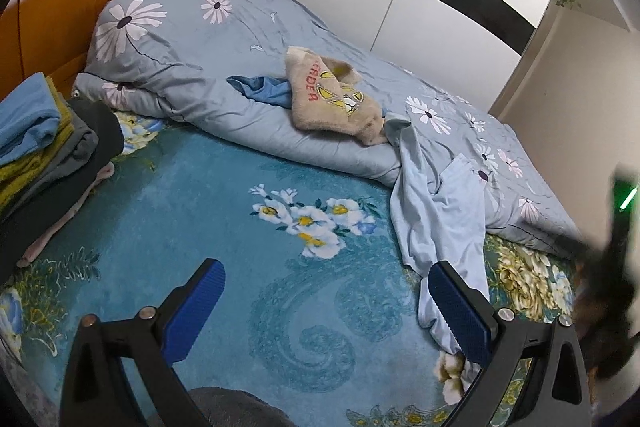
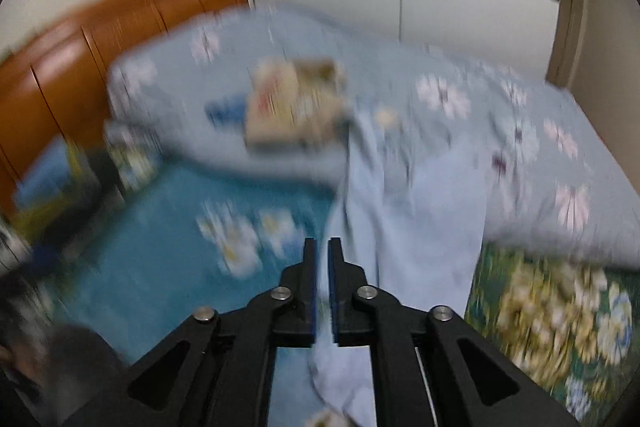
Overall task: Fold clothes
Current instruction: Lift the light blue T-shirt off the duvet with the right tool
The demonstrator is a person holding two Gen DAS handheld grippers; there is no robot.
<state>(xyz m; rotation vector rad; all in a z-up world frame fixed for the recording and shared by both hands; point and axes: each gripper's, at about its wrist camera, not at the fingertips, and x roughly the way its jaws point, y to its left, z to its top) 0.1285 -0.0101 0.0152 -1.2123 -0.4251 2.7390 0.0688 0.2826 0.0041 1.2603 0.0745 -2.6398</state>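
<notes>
My right fingers (image 2: 323,267) are nearly closed, seemingly pinching the pale blue garment (image 1: 436,211), which trails from the quilt (image 1: 248,39) onto the bed (image 1: 224,227). My left fingers (image 1: 324,303) gape wide, holding nothing, one pad just beside its hem. I judge this garment is being drawn out flat; next calls for a second hold. A tan sweater (image 1: 332,95) lies beyond, folded clothes (image 1: 44,143) far left.

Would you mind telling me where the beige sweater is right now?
In the left wrist view, the beige sweater lies on the folded quilt, between a blue garment and the pale blue shirt.
</notes>
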